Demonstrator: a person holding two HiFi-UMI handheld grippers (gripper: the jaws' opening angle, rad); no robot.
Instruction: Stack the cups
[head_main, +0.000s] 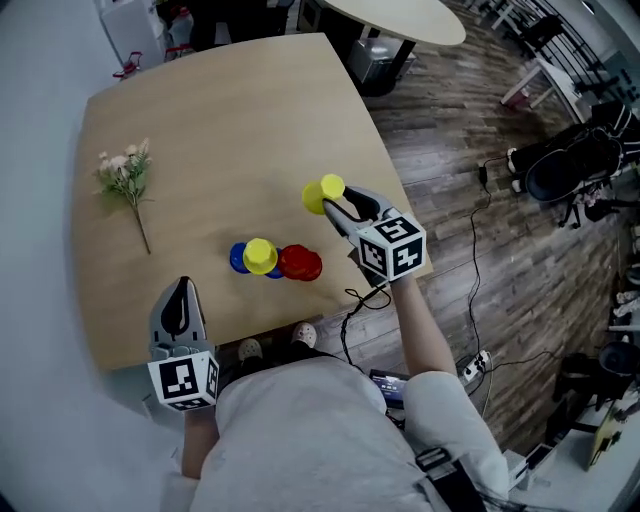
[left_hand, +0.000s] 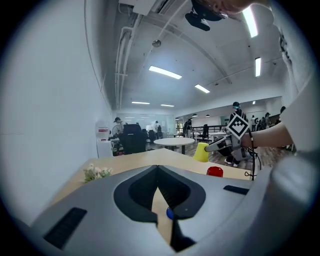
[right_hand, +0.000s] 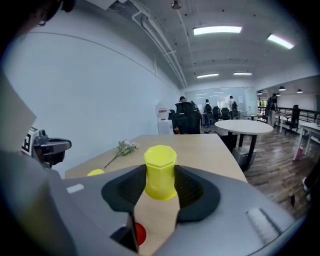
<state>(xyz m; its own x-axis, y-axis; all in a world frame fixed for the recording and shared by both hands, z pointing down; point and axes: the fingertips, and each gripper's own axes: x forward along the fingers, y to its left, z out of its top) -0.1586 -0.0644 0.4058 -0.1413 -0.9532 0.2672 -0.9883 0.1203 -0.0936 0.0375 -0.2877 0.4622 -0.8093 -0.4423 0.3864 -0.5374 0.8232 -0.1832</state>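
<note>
An upside-down yellow cup (head_main: 322, 193) (right_hand: 160, 167) sits between the jaws of my right gripper (head_main: 330, 203) (right_hand: 160, 189), whose pads press on both its sides. I cannot tell if it is off the table. Nearer me, a second yellow cup (head_main: 260, 254) rests upside down on a blue cup (head_main: 237, 258), and a red cup (head_main: 300, 262) (left_hand: 214, 171) stands beside them. My left gripper (head_main: 180, 292) (left_hand: 157, 174) is shut and empty at the table's near edge, left of those cups. Through its jaws only a sliver of the blue cup (left_hand: 170, 213) shows.
A sprig of pale flowers (head_main: 127, 176) (right_hand: 125, 147) lies on the wooden table (head_main: 220, 120) at the far left. The table's right edge runs just behind the right gripper, and cables (head_main: 470, 250) lie on the floor beyond it. A round white table (right_hand: 250, 126) stands further off.
</note>
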